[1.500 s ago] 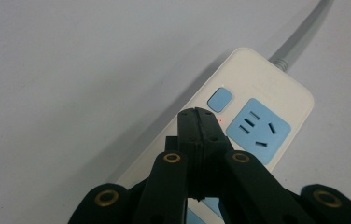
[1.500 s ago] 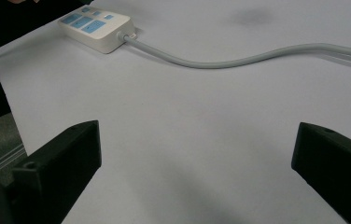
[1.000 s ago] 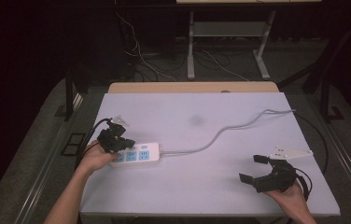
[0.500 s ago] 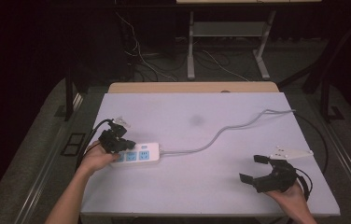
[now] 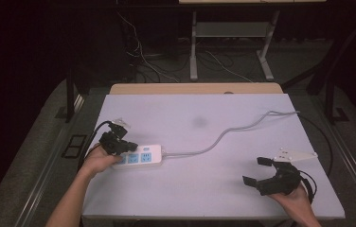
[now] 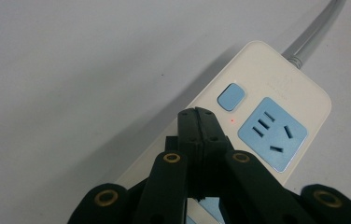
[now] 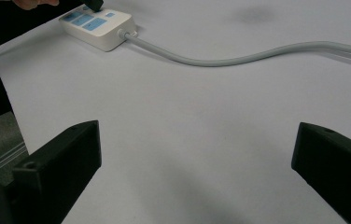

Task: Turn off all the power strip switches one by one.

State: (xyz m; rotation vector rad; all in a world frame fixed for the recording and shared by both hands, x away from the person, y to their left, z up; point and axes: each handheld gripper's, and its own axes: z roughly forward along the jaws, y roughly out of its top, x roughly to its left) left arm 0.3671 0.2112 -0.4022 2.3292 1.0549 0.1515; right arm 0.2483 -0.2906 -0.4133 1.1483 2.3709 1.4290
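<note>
A white power strip (image 5: 140, 157) with blue sockets lies at the left of the white table (image 5: 190, 194). Its grey cable (image 5: 223, 136) snakes off to the right far edge. My left gripper (image 5: 129, 145) is shut with nothing between its jaws. In the left gripper view its joined tips (image 6: 200, 114) rest on top of the power strip (image 6: 281, 79), just short of the blue switch (image 6: 231, 96), where a small red light (image 6: 232, 121) glows. My right gripper (image 5: 254, 170) stands wide open and empty near the table's front right, with bare tabletop between its jaws (image 7: 199, 140).
The cable (image 7: 239, 56) crosses the table's middle ahead of the right gripper. A faint dark smudge (image 5: 199, 122) marks the tabletop. Beyond the far edge are a wooden strip (image 5: 195, 88), metal legs (image 5: 193, 52) and loose floor wires (image 5: 138, 47).
</note>
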